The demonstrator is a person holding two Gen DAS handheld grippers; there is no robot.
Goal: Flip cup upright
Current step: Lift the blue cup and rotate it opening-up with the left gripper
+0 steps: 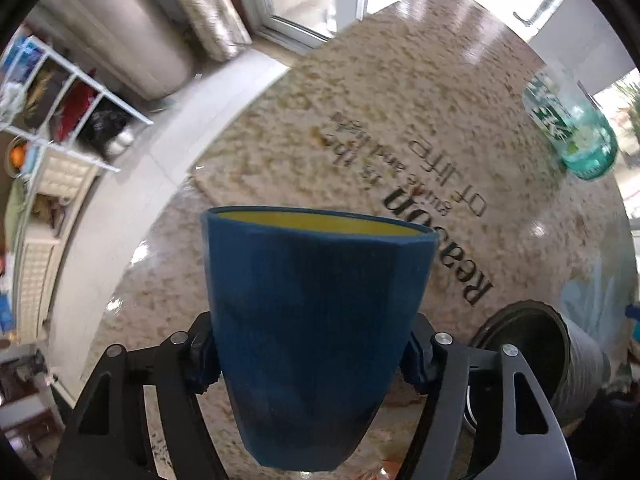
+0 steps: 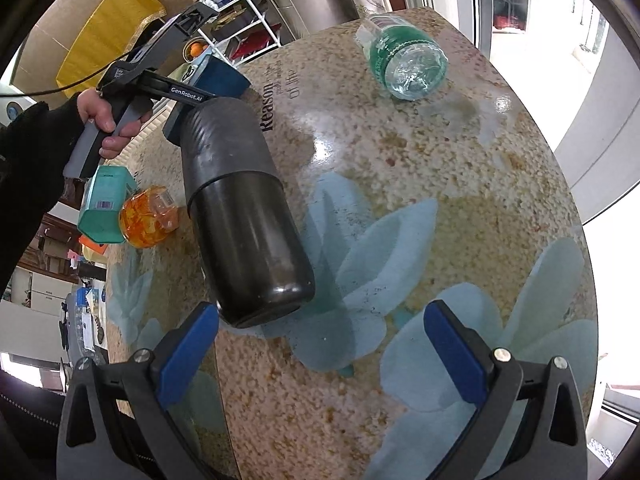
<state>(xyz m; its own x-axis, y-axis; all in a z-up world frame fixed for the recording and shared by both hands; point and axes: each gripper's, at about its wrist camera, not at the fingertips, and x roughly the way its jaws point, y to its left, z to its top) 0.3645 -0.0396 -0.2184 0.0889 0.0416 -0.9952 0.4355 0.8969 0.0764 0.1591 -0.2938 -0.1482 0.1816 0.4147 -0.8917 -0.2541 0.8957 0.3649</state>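
My left gripper (image 1: 310,360) is shut on a blue cup (image 1: 316,320) with a yellow inside. It grips the cup's lower body and holds it above the table, mouth pointing away from the camera. In the right wrist view the cup (image 2: 224,76) shows partly behind a dark tumbler, with the left gripper's handle in a hand. My right gripper (image 2: 320,352) is open and empty, low over the table's near side, just short of the tumbler's base.
A dark grey tumbler (image 2: 244,216) lies on its side on the round speckled table (image 2: 460,160); it also shows in the left wrist view (image 1: 552,360). A green plastic bottle (image 2: 404,60) lies at the far side. A teal box (image 2: 106,208) and an orange glass jar (image 2: 148,216) sit at the left edge.
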